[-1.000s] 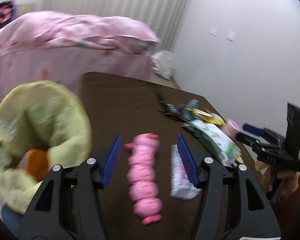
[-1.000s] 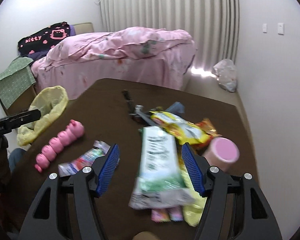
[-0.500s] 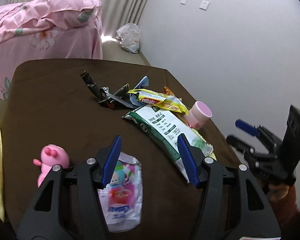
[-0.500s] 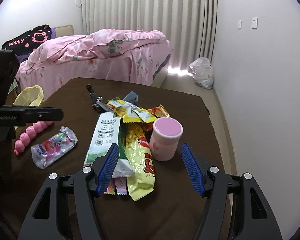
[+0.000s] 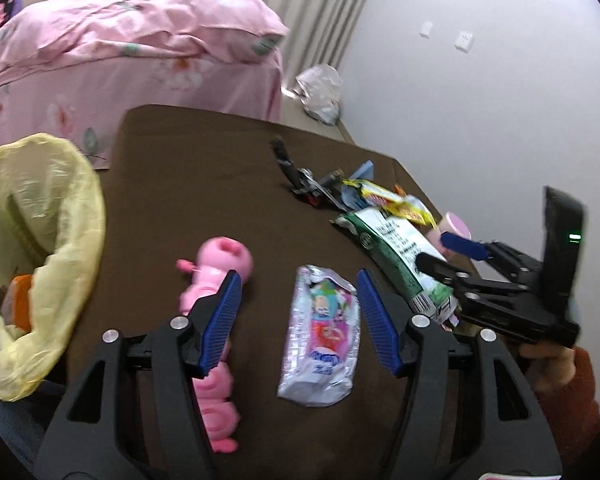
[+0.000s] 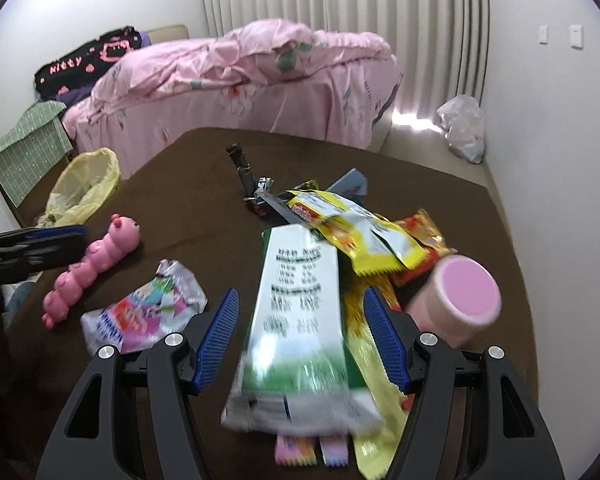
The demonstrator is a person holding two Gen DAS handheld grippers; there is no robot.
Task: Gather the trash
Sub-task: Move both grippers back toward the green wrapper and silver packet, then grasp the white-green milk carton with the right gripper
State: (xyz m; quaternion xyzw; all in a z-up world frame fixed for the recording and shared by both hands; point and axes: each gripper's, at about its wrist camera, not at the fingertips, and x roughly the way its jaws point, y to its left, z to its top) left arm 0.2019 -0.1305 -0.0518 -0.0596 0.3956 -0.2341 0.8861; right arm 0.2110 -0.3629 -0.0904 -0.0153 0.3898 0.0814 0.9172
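Brown cloth covers the worktop [image 5: 204, 184]; at lower centre of the left view the left claw [image 5: 298, 308] is opening, a silver cartoon wrapper [image 5: 320, 340] lying untouched between its jaws. Right claw [image 6: 298, 332] gapes over a green-white packet [image 6: 300, 312] without pressing it. Yellow trash bag [image 5: 32, 216] hangs at left

The right gripper [image 6: 298, 336] stands open above a green-white wrapper [image 6: 300, 320] on the brown tabletop [image 6: 188, 184]. A pink cup [image 6: 458, 300] lies just beside its right finger.
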